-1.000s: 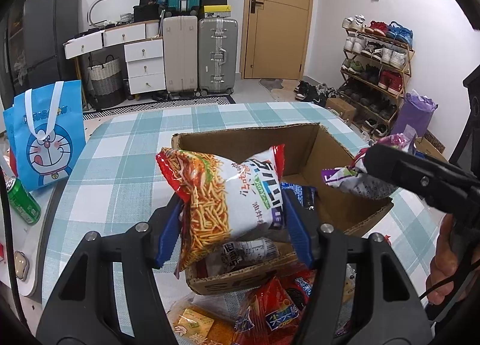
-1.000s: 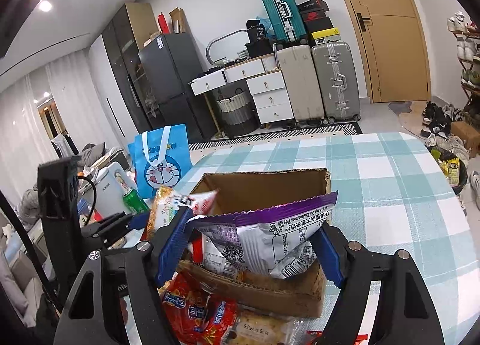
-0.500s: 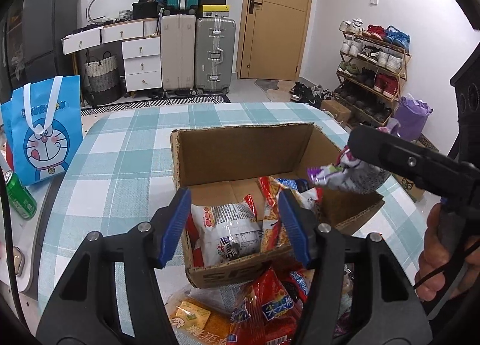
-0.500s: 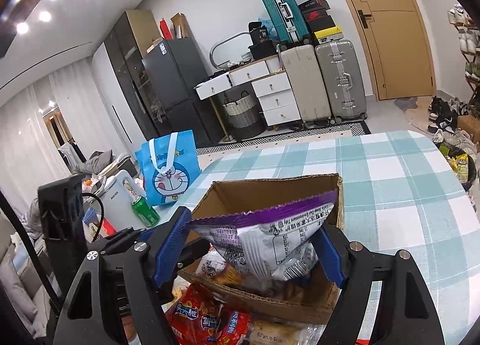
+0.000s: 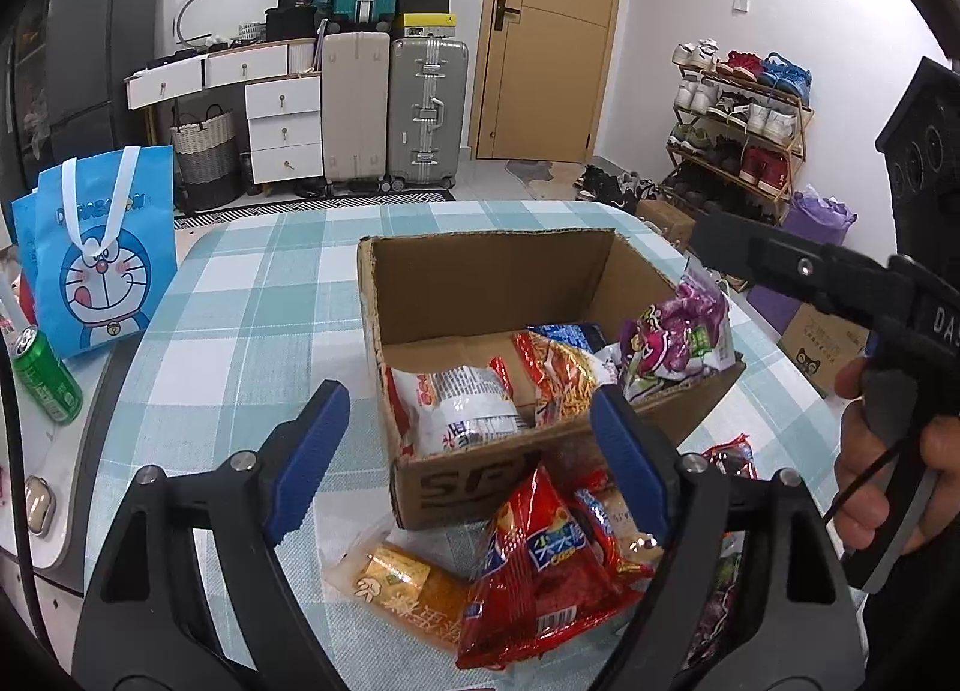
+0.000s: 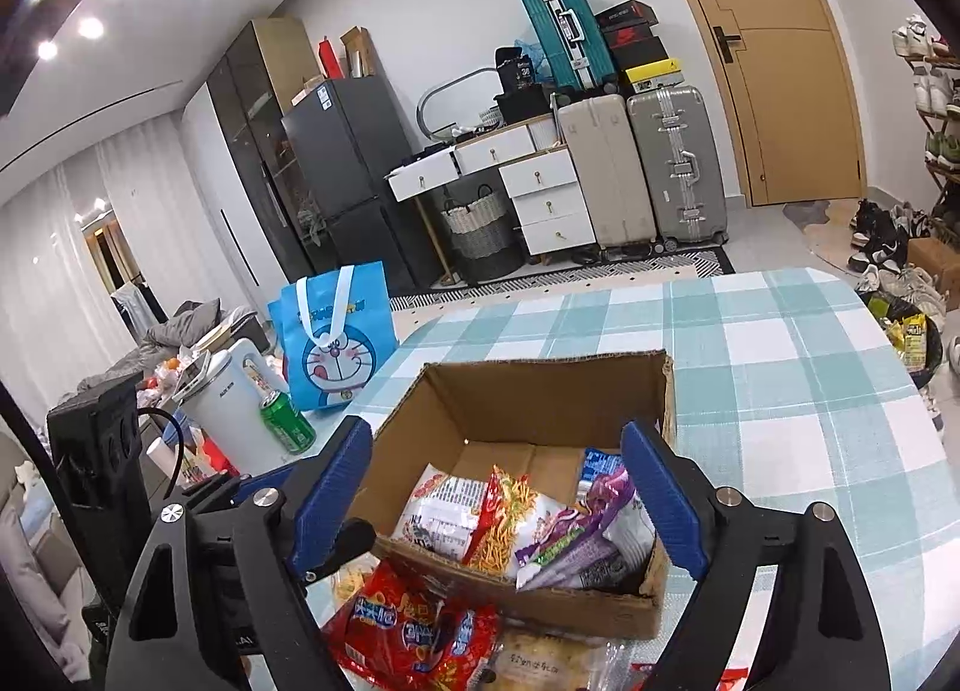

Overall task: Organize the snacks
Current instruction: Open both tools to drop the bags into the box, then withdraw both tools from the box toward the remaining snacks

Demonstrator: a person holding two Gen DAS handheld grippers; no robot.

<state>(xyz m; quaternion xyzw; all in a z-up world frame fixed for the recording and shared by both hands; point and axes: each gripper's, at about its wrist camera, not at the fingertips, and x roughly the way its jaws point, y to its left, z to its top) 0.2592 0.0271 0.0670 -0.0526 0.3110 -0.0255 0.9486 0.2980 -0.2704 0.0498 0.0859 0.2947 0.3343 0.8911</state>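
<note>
Checked tablecloth [image 5: 240, 295] carries the cardboard box [image 5: 480, 271], my landmark. Both my grippers, left [image 5: 462, 451] and right [image 6: 510, 499], have just been opening and stand apart, empty. The purple bag [image 6: 576, 535] lies inside the box; loose red packets [image 5: 540, 565] wait just before it.

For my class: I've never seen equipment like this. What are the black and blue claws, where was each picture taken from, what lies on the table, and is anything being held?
Each claw is a hand-held two-finger gripper with a camera looking along its fingers. One picture comes from the left gripper, the other from the right gripper. Both have just been opening and hold nothing. On the checked table stands a cardboard box containing snack bags, including a purple bag. More snacks, such as a red bag, lie in front of the box. A person's hand grips the right tool's handle.
</note>
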